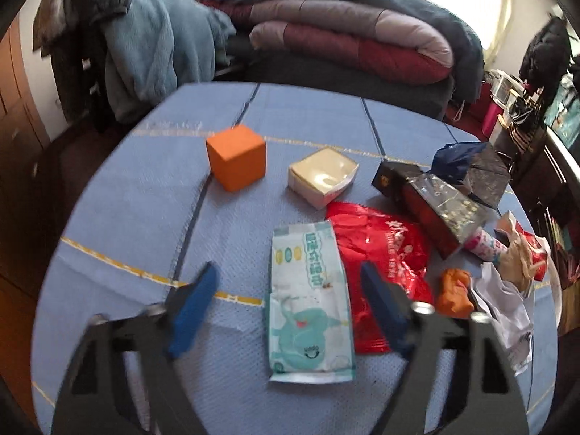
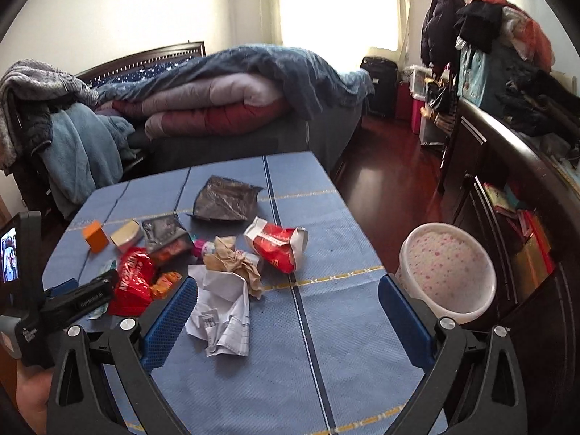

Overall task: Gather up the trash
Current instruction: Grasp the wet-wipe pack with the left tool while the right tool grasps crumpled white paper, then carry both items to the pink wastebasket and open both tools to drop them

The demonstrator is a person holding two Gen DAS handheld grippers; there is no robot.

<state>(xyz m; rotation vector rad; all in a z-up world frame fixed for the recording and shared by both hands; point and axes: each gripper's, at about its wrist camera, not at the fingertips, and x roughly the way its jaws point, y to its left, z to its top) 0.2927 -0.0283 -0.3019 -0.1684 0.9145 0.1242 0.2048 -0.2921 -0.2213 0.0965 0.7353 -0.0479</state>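
Observation:
Trash lies scattered on a blue-clothed table [image 1: 119,224]. A pale green wet-wipe pack [image 1: 308,301] lies flat below my left gripper [image 1: 290,291]. That gripper is open, with one blue finger on each side of the pack and clear of it. A red foil bag [image 1: 384,250] lies just right of the pack, and an orange wrapper [image 1: 453,291] beyond that. My right gripper [image 2: 288,320] is open over the table. Crumpled white paper [image 2: 223,311] lies by its left finger [image 2: 170,322], with brown paper [image 2: 232,261] and a red-and-white carton [image 2: 279,246] further off.
An orange cube [image 1: 235,156], a white box [image 1: 322,177] and a dark patterned box [image 1: 435,203] stand further back. A dark plastic bag [image 2: 224,199] lies at the table's far side. A white bin with pink spots [image 2: 446,272] stands on the floor right of the table. A bed lies behind.

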